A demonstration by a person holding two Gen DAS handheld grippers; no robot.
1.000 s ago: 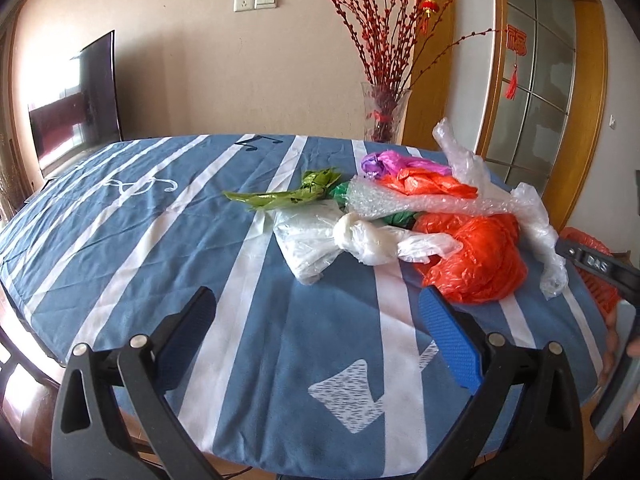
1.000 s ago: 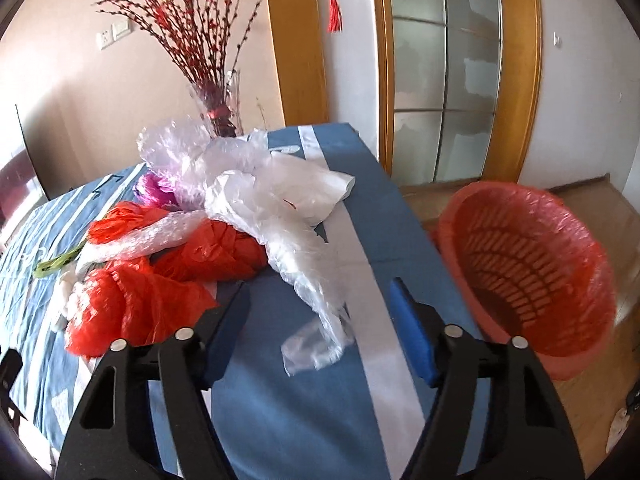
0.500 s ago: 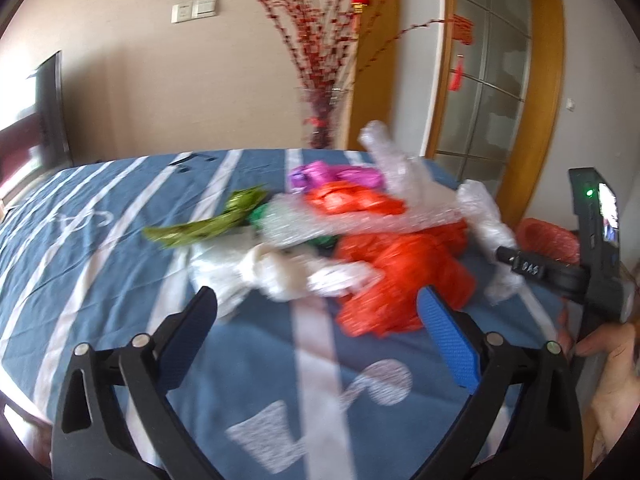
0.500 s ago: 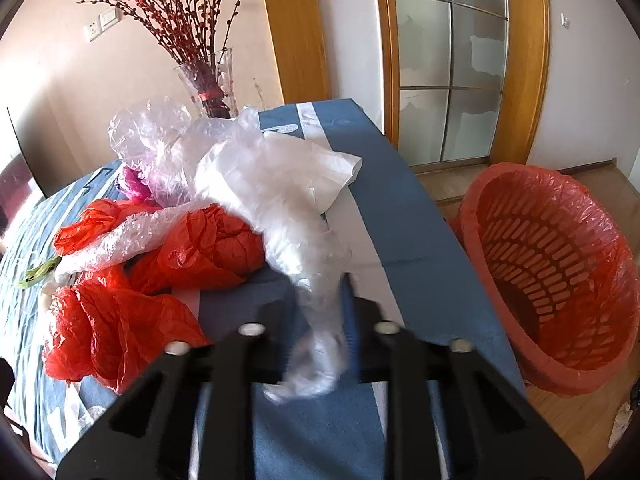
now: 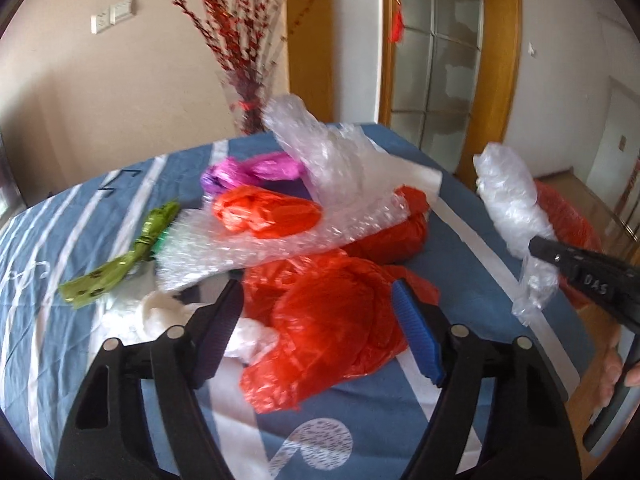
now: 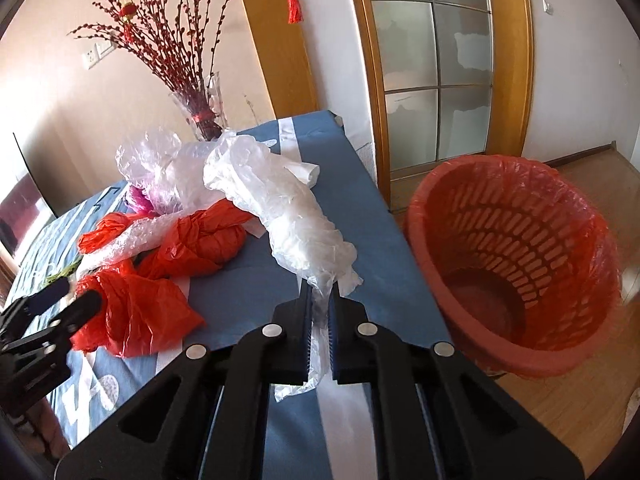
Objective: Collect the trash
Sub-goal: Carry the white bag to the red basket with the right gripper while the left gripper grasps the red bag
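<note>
Within a second our right gripper (image 6: 319, 312) had clamped onto the clear bag (image 6: 280, 196) – lifted beside the basket (image 6: 516, 256) – while our left gripper (image 5: 318, 320), jaws closing, straddled the red bag (image 5: 332, 320) on the table (image 6: 240, 320) ungripped

The walls (image 6: 60, 92) are beige, with white switches (image 5: 114, 14) on them. A wooden-framed door (image 6: 436, 68) with frosted glass panes stands behind the table (image 6: 372, 240), which has a blue striped cloth. The floor (image 6: 560, 420) is light wood. Daylight fills the room.
</note>
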